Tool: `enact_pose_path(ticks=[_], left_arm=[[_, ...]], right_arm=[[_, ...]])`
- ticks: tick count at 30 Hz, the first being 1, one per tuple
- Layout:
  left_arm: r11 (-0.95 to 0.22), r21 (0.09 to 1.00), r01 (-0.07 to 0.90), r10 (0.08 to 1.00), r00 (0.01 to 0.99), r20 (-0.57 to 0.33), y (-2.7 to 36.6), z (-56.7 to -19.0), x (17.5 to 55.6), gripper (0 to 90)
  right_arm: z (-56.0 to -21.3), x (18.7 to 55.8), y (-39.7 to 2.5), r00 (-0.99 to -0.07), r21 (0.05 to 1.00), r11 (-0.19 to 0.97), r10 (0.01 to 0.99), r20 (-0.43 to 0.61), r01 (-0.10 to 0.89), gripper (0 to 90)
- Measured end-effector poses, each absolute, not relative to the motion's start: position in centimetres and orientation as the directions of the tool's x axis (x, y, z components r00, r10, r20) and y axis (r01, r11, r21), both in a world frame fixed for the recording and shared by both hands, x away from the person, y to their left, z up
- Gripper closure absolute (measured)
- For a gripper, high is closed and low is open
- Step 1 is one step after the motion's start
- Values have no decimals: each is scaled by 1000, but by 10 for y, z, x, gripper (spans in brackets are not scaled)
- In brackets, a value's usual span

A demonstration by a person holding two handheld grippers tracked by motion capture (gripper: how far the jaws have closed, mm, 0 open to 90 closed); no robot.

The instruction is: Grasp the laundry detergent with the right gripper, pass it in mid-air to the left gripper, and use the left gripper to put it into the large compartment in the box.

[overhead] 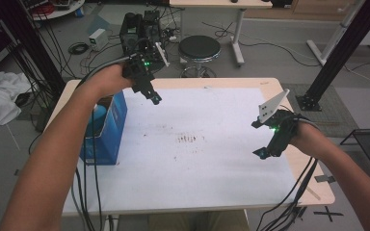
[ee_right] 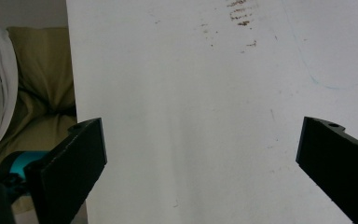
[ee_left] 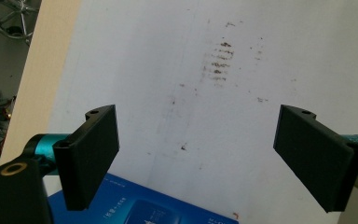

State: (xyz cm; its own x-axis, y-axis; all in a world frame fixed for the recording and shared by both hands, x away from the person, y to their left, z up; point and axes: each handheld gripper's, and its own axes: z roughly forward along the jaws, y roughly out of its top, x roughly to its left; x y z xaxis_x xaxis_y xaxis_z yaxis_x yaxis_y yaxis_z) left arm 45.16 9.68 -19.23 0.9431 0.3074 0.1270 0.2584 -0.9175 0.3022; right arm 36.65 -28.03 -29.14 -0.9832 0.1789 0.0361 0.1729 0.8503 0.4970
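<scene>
Both tongs are up off the table, jaws spread wide, nothing between them. Left tongs (overhead: 150, 94) hang over the far-left part of the white sheet (overhead: 197, 163), just past the blue box (overhead: 107, 126); in the left gripper view the two black jaws stand well apart w/ the sheet between them and the box's blue printed top at the bottom edge (ee_left: 144, 205). Right tongs (overhead: 265, 151) sit near the sheet's right edge, tilted down toward it, grey three-cornered plate (overhead: 272, 107) sticking up on top, green light on the body. In the right gripper view its jaws are likewise far apart over bare white sheet.

Brown smudge marks (overhead: 189, 139) in short rows sit about mid-sheet, between the two tongs; seen also in the left gripper view (ee_left: 220, 63) and at the top of the right gripper view (ee_right: 240, 11). Box stands at the table's (overhead: 231, 83) left side, open at top, left forearm passing over it. Cables trail from both tongs off the near edge. Black round stool (overhead: 200, 48) on the floor beyond the table.
</scene>
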Motion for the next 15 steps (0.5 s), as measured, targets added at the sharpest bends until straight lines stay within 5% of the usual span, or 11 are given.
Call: enact_pose_path(ticks=[15], left_arm=[[-927, 291, 235, 273, 957, 99, 81, -201, 459, 142]], right_arm=[[-292, 370, -278, -984, 493, 853, 175, 36, 169, 6]])
